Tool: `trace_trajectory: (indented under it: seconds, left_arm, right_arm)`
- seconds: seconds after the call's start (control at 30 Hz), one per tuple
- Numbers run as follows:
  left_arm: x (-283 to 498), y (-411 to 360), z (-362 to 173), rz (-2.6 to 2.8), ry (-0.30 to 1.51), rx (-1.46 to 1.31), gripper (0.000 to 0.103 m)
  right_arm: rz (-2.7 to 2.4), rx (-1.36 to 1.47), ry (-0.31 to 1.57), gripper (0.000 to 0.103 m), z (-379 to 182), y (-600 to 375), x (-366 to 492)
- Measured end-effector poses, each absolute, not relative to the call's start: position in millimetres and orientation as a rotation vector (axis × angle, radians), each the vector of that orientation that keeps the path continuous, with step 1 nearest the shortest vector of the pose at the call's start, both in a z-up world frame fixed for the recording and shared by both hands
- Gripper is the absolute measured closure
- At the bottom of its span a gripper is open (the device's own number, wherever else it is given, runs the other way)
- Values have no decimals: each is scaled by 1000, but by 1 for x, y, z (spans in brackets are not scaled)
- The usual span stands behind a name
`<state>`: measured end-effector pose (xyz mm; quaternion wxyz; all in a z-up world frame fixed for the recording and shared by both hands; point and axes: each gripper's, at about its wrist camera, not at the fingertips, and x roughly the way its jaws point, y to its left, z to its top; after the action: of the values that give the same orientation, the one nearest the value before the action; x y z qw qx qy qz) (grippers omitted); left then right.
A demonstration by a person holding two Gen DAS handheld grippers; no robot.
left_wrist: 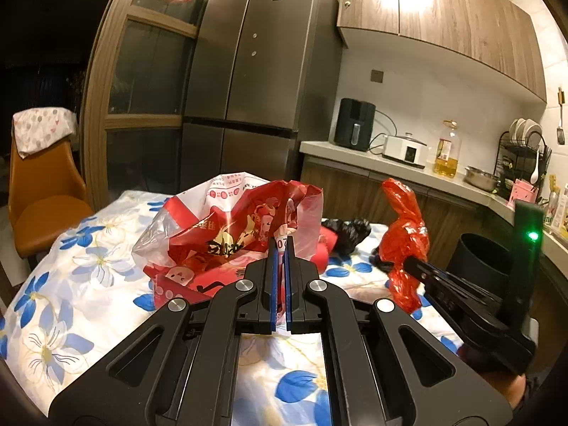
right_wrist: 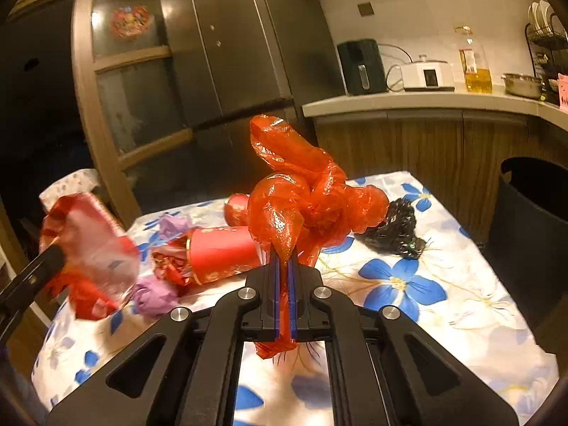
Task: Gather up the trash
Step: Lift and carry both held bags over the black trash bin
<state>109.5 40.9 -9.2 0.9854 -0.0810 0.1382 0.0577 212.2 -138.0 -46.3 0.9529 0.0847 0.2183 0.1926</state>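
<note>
Left claw [left_wrist: 283, 245] pinches the printed red bag [left_wrist: 227, 238] — contents hidden; right claw [right_wrist: 288, 261] pinches a knotted red plastic bag [right_wrist: 301, 198] above the bench [right_wrist: 443, 284] — black bin [right_wrist: 532, 206] beside it.

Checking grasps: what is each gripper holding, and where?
Left gripper: printed red bag, by its upper edge. Right gripper: knotted red plastic bag, by its lower end.

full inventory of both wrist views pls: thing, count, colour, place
printed bag: 1, red and clear, in left gripper
knotted bag: 1, red, in right gripper
black bag: 1, crumpled, on table
tube: 1, red, lying on table
purple wads: 2, by tube
table: 1, white cloth, blue flowers
bin: 1, black, right of table
fridge: 1, dark, behind table
chair: 1, orange, left
oil bottle: 1, yellow, on counter
left gripper: shut on printed bag
right gripper: shut on knotted bag
</note>
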Motion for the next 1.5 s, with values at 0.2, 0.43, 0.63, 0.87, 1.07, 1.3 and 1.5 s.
trace_trajectory:
  seconds: [0.2, 0.43, 0.63, 0.87, 1.07, 1.3, 1.5]
  left_arm:
    - [103, 19, -1, 82, 262, -139, 101]
    - [104, -9, 2, 40, 256, -112, 101]
    - [111, -35, 5, -9, 249, -92, 101]
    - [126, -73, 11, -82, 238, -61, 101]
    - [143, -107, 17, -147, 230, -37, 101]
    - [167, -151, 19, -233, 233, -10, 101]
    - [189, -188, 19, -299, 228, 10, 101]
  right_arm:
    - [394, 171, 417, 98, -35, -159, 187]
    - [360, 174, 389, 98, -26, -188, 169]
    - [324, 174, 366, 99, -18, -211, 161]
    - [271, 173, 332, 99, -8, -239, 157]
    - [208, 185, 310, 99, -3, -269, 158]
    - [120, 194, 286, 99, 0, -308, 163]
    - [49, 203, 268, 99, 0, -341, 174]
